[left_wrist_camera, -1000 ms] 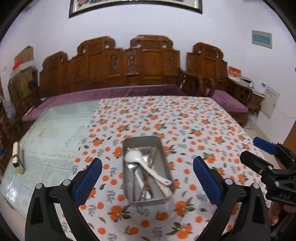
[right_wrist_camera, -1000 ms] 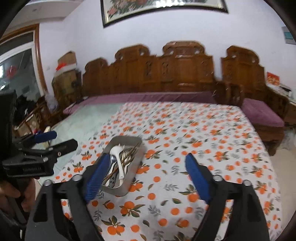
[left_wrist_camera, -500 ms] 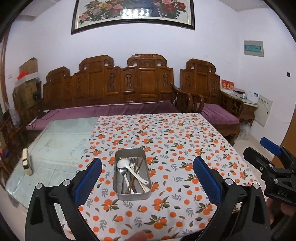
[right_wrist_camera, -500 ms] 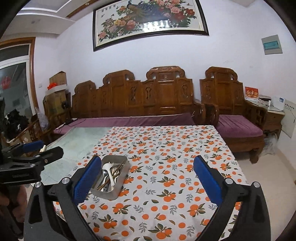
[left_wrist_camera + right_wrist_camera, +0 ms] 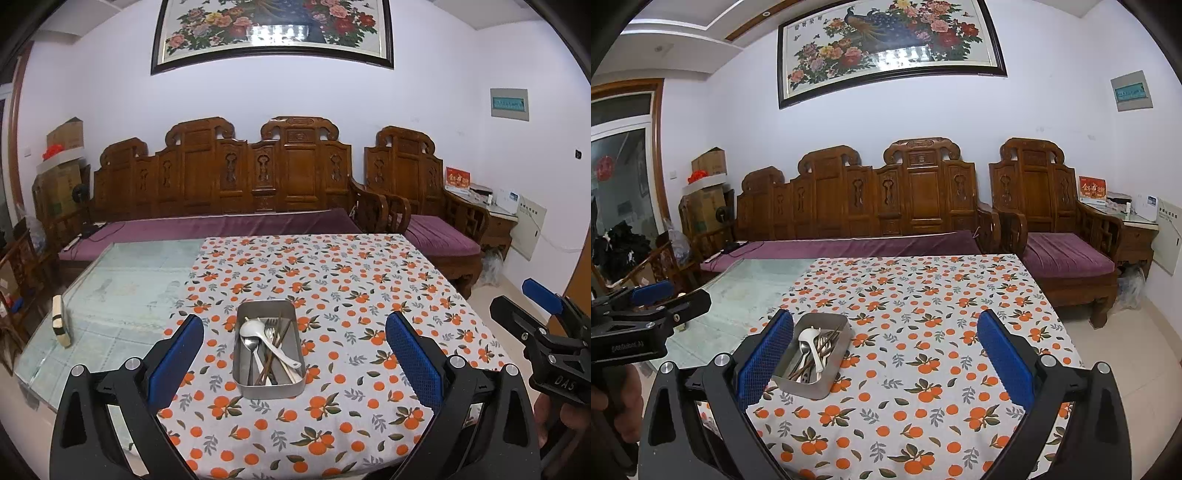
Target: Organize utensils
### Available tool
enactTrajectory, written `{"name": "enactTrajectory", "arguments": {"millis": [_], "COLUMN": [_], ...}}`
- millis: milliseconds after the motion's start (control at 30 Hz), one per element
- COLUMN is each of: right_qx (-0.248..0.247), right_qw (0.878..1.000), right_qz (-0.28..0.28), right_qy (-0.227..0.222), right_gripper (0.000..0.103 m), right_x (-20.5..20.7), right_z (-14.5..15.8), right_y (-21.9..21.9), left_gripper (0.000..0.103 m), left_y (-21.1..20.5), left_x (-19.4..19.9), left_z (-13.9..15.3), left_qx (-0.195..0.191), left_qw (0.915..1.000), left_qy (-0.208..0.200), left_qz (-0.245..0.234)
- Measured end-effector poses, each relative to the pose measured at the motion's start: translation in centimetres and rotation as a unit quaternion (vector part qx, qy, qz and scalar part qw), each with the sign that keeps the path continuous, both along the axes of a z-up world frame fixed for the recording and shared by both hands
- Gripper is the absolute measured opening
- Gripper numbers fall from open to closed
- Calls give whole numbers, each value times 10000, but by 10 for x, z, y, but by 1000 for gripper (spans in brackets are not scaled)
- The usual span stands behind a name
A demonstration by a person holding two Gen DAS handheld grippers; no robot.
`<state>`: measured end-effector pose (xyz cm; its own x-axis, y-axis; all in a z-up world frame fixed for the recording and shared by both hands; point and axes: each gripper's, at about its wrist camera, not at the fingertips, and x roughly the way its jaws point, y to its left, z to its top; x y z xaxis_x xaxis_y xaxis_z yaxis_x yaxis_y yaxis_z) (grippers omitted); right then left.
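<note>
The right gripper [image 5: 554, 354] body reads "DAS".

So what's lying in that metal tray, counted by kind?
White spoon: 1
Metal spoon: 1
Fork: 1
Chopsticks: 2 at least; they overlap
Total: 5 at least

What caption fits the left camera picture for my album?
Open left gripper hovers before a metal tray of utensils on an orange-print tablecloth.
</note>
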<state>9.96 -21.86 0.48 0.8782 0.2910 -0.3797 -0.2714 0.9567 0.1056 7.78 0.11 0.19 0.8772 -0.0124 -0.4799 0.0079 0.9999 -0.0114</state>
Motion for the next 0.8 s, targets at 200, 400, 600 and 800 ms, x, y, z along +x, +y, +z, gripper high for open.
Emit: {"name": "enactTrajectory", "arguments": {"millis": [200,400,600,800], "right_qx": [14,26,36,33], "right_qw": [10000,10000,10000,10000], "right_qz": [-9,-21,-31,-86], "right_qy": [-11,-30,-32,-19], "right_gripper": [100,100,100,100], "right_x": [-1,-2,-2,-3], "right_z": [1,4,5,5], "right_y": [0,0,1,1], "left_gripper": [95,95,95,95], "left_y": [0,-1,-1,-2], "left_x": [-1,-2,-2,-4], "left_z": [0,1,1,4], "left_qx": [10,-27,-28,-25], "left_qw": [10000,10000,10000,10000], "left_qy": [-14,-14,-18,-50], "left_qz": [15,-11,-9,-14]}}
